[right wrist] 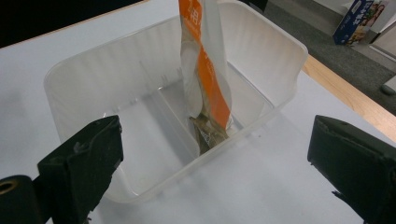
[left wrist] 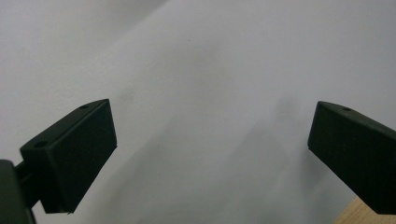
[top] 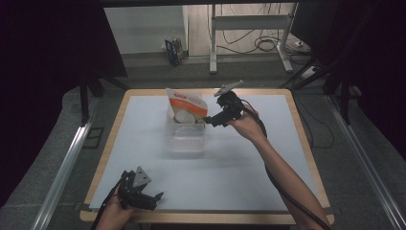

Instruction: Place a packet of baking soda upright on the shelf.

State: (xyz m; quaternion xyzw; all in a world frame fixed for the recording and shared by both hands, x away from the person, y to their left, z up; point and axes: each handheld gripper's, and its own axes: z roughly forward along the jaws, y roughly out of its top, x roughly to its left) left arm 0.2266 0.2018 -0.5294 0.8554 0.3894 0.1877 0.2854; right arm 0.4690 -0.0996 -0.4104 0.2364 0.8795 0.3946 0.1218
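Right gripper view shows the right gripper point(right wrist: 212, 172), jaws spread wide and empty, just beside the clear bin point(right wrist: 84, 79) where the orange-and-white pouch point(right wrist: 205, 70) stands upright, while the left gripper point(top: 154, 197) rests spread open near the table's point(top: 249, 163) front edge.

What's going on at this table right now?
A person works with a gripper in each hand. The right gripper hovers open beside a clear plastic bin at the far middle of the table. An orange and white pouch stands in one compartment of the bin, apart from the jaws. The left gripper rests open at the table's near edge, holding nothing.
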